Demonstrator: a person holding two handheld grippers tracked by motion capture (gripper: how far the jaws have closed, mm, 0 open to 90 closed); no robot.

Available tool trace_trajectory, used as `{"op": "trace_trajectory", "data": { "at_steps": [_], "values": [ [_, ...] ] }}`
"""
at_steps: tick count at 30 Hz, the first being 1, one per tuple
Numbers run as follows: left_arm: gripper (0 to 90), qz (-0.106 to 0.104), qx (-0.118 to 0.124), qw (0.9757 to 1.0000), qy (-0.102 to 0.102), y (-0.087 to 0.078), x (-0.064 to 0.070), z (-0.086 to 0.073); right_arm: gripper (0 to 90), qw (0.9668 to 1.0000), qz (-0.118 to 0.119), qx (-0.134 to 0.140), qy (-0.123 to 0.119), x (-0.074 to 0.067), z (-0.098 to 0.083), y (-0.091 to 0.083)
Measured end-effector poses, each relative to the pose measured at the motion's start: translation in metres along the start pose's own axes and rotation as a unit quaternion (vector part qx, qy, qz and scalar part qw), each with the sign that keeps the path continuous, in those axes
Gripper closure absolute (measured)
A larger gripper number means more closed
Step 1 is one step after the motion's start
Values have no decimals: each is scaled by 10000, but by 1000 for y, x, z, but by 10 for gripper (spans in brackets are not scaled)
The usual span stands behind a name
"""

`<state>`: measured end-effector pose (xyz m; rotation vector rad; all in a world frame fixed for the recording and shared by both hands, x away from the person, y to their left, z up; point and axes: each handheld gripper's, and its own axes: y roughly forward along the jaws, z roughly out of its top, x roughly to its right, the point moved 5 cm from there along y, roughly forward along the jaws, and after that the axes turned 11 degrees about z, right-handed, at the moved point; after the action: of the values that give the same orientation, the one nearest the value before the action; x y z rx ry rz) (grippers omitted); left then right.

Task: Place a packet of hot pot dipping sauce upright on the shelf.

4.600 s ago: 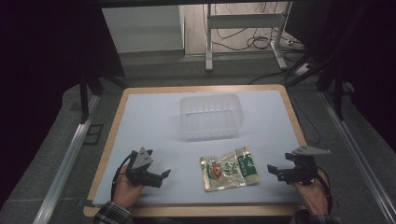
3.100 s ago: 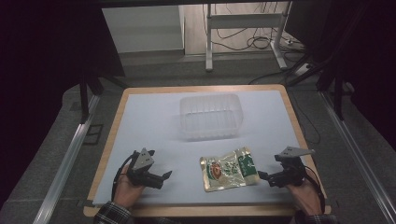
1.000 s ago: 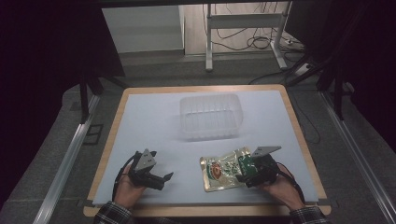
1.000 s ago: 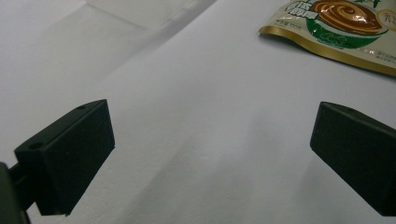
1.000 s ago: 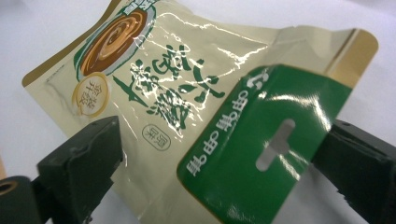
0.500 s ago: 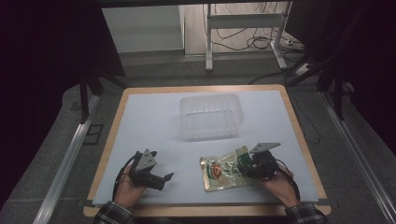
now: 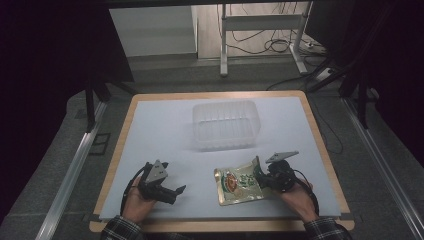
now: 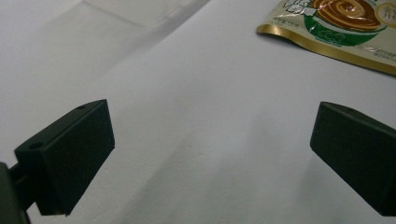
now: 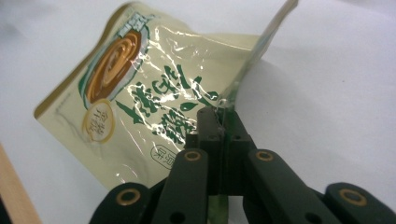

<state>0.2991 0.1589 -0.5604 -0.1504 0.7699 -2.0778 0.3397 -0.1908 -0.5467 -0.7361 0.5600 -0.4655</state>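
A shiny gold and green food pouch (image 7: 239, 183) lies near the front of the white table top (image 7: 165, 135), its right edge curled up. My right gripper (image 7: 262, 178) has just been closing and is now shut on that right edge; in the right gripper view the jaws pinch the pouch (image 9: 154, 93) edge at the right gripper's (image 9: 219, 116) tips. At the front left rests my left gripper (image 7: 179, 190), open, nothing between its jaws. In the left gripper view the left gripper (image 8: 210, 158) stands wide over bare table, with the pouch (image 8: 345, 23) farther off.
A clear plastic container (image 7: 226, 123) stands at the middle back of the table. The wooden table rim (image 7: 325, 150) runs close by my right hand. A metal frame's legs (image 7: 260, 30) and cables lie on the floor beyond.
My right gripper slid a little left onto the pouch's right edge and closed on it; that edge now curls up. The left gripper has stayed put.
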Motion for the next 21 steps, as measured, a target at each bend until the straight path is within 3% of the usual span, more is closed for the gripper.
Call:
{"op": "trace_trajectory", "data": {
  "at_steps": [3, 4, 14, 21],
  "values": [
    [0, -1, -1, 10000, 11, 0, 0, 0, 891, 9999, 74, 23, 108, 1, 0, -2],
    [0, -1, -5, 10000, 15, 0, 0, 0, 892, 9996, 132, 86, 242, 1, 1, -3],
    [0, -8, -36, 10000, 55, 1, 1, -1, 892, 9982, 249, 389, 379, -5, 8, -14],
    [0, -1, -42, 10000, 63, 1, 1, -1, 892, 9941, 577, 733, 556, -11, 16, -23]
  ]
}}
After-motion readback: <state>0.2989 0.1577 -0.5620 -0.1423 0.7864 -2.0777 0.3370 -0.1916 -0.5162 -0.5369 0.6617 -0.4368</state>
